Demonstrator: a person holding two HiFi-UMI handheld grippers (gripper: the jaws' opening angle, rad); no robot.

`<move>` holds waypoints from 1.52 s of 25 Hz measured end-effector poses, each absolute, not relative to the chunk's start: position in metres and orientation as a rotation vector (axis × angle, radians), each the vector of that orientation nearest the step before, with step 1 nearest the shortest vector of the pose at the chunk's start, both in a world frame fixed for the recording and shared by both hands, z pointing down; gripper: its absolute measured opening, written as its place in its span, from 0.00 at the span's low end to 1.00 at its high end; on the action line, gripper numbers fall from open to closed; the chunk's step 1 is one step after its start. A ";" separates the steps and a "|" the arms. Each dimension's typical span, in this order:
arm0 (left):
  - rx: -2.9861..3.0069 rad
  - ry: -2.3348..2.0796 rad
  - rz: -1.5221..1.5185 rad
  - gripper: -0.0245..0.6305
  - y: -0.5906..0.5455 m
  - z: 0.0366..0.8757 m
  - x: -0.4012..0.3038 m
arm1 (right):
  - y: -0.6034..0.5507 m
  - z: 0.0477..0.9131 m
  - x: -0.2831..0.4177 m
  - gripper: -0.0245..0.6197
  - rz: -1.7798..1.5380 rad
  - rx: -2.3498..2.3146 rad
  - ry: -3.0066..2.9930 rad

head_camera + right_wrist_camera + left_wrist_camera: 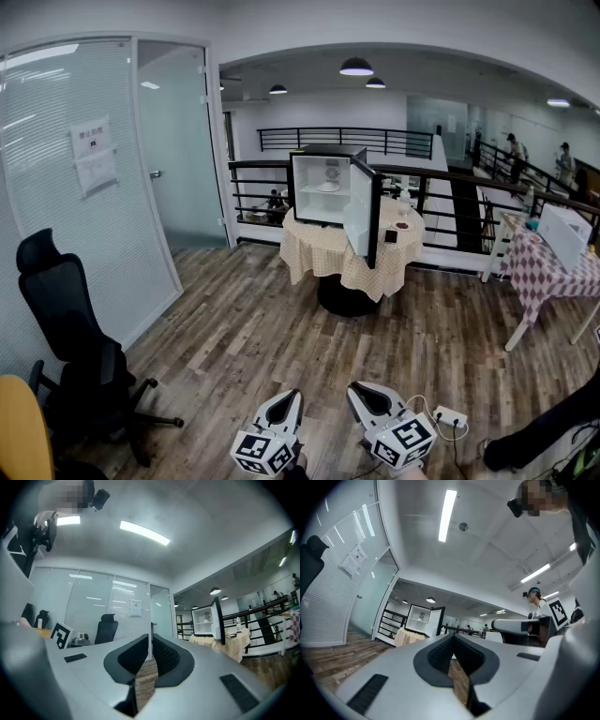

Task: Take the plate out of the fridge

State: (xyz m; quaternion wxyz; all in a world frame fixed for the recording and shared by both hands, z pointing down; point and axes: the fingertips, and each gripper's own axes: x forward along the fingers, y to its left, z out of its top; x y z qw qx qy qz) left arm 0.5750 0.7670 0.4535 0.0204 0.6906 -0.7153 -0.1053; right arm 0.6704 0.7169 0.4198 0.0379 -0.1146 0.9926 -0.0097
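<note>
The left gripper (292, 397) and right gripper (359, 390) sit low in the frame, jaws clenched empty, because the plate (328, 187) lies well away at upper centre, inside the open fridge (323, 156) on the desk (314, 251).

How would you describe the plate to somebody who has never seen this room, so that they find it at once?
Find the round table with the checked cloth before the black railing; a small fridge stands on it, door open. On the shelf inside lies the plate. It is white and shallow, and unlike the bottle on the cloth, it is inside the fridge.
</note>
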 end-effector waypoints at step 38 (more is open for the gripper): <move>2.166 -2.131 -0.309 0.05 0.530 0.465 0.276 | 0.499 0.448 0.340 0.12 -0.163 -0.418 3.076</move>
